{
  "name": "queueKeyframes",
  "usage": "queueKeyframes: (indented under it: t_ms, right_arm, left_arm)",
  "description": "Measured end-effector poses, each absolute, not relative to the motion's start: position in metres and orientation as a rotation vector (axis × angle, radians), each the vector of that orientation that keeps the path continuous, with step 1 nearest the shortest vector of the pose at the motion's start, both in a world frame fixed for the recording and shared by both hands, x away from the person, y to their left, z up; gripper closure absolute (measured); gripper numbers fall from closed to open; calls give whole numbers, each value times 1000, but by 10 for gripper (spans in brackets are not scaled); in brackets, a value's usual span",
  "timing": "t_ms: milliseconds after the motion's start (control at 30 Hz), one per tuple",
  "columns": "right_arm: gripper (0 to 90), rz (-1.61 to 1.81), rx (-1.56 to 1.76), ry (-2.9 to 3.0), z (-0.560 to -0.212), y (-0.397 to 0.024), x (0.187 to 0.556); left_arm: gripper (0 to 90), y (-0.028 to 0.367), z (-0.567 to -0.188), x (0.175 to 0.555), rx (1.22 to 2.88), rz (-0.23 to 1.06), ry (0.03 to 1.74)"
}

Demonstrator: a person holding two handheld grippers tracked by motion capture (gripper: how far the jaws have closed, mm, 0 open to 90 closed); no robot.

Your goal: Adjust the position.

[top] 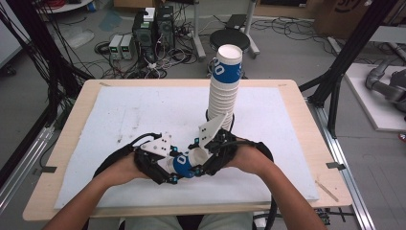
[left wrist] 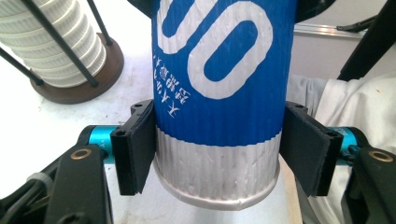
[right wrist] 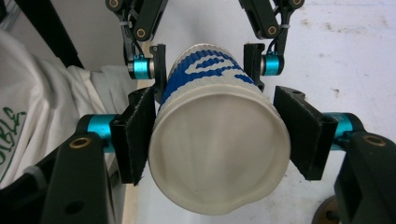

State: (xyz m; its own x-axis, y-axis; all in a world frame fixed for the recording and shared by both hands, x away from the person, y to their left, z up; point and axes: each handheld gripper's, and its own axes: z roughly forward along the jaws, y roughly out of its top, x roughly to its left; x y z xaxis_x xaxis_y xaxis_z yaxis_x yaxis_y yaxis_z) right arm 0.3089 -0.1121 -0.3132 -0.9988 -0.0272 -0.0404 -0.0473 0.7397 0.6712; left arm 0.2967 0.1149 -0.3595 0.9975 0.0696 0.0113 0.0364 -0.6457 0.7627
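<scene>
**Two tools clamped on one paper cup**

Near the 6 o'clock edge of the worktop (top: 119, 120), a blue-and-white ribbed paper cup (top: 184, 164) lay on its side in the air between both hands. The left tool (top: 168, 168) was clamped on the cup, its black pads (left wrist: 135, 147) pressing the white band near the rim from either side. The right tool (top: 201, 163) was clamped on the same cup from the other end, its pads (right wrist: 135, 140) squeezing the cup near its closed base, which faced that tool's camera. The left tool sat at 9 o'clock of the cup and the right tool at 3 o'clock. At 12 o'clock from the hands, a tall stack of paper cups (top: 224, 91) stood upright in a wire holder with a round brown base (left wrist: 77, 81), well apart from the held cup.
</scene>
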Motion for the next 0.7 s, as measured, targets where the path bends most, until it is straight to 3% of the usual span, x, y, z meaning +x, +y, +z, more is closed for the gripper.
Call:
queueKeyframes:
  t_ms: [300, 700]
  right_arm:
    - [327, 1185, -52, 2908, -314, -120, 307]
    - [326, 1414, 60, 2825, -322, -152, 310]
  left_arm:
    - [184, 121, -368, 294, 2137, 25, 117]
    - [182, 135, -378, 290, 1953, 51, 161]
